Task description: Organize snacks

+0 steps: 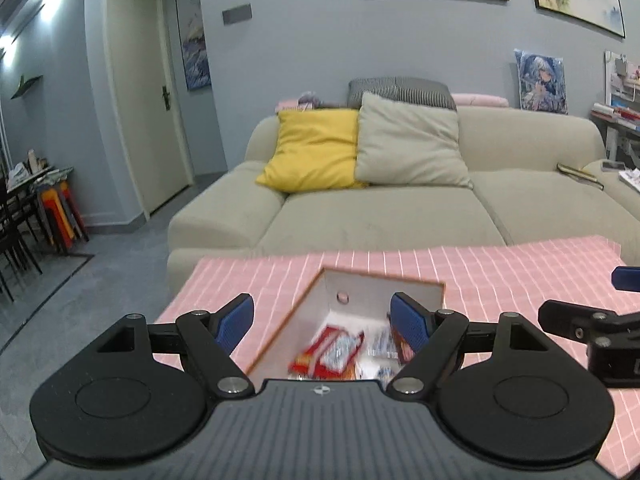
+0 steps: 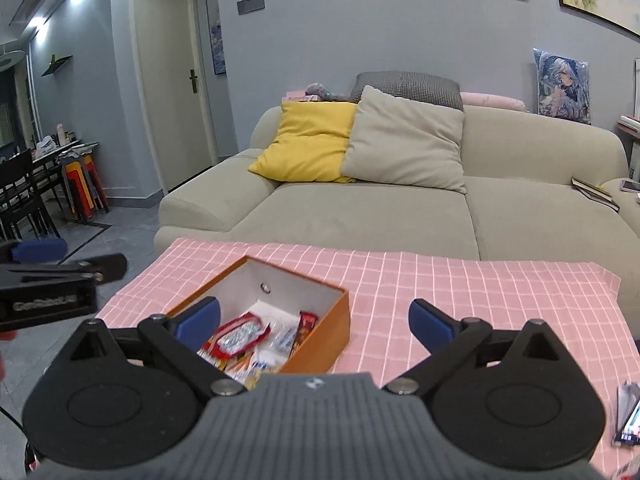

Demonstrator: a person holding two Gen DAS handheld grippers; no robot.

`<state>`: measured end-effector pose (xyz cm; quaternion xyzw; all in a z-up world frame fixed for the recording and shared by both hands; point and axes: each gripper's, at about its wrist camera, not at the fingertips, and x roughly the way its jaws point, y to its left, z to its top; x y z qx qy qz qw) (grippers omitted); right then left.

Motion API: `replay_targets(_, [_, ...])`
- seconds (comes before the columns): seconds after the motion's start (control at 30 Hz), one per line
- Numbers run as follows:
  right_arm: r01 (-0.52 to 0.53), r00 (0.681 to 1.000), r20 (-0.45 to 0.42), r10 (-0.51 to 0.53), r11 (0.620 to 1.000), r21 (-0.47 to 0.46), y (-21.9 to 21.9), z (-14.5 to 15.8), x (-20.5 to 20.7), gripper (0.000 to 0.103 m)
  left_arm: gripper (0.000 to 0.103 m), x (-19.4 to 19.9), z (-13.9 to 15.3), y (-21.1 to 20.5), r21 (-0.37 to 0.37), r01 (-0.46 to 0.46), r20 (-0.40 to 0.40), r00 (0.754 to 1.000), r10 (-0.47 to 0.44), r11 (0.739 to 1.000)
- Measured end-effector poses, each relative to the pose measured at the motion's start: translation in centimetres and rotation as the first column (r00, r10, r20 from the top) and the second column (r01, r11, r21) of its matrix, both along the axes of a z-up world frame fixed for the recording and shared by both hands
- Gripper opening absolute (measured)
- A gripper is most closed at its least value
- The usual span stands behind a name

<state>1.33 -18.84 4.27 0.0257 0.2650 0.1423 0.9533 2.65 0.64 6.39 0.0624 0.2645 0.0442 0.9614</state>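
Observation:
An orange box with a white inside stands on the pink checked tablecloth. Several snack packets lie in it, among them a red and white one. My left gripper hovers above the box, open, with nothing between its blue pads. My right gripper is open wide over the box's right side and holds nothing. Each gripper shows at the edge of the other's view: the right gripper and the left gripper.
A beige sofa with a yellow cushion and a grey cushion stands right behind the table. Another packet lies at the table's right edge. Chairs and stools stand far left by a door.

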Motion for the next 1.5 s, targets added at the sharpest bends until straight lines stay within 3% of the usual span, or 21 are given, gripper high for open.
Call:
replay_targets(0.3, [0.019,1.000,0.014,-0.019,0.999,-0.046,0.6,-3.4,-4.4,0.097,0.091,-1.9,-3.1,-0.8,-0.057,-0.006,-0.113,0.994,-0.001,0.998])
replay_targets(0.57, [0.070,0.997,-0.035,-0.072,0.997,-0.040,0.0,-4.8,-3.9,0.097,0.091,-2.3,-4.8,-2.3,-0.055,0.022,-0.159,0.987,-0.031,0.998])
replay_targets(1.5, [0.068,0.997,-0.039,-0.070,0.997,-0.038,0.2,-5.2,-3.9,0.097,0.091,-2.4,-5.2,-2.5,-0.063,0.013,-0.185,0.982,-0.024,0.998])
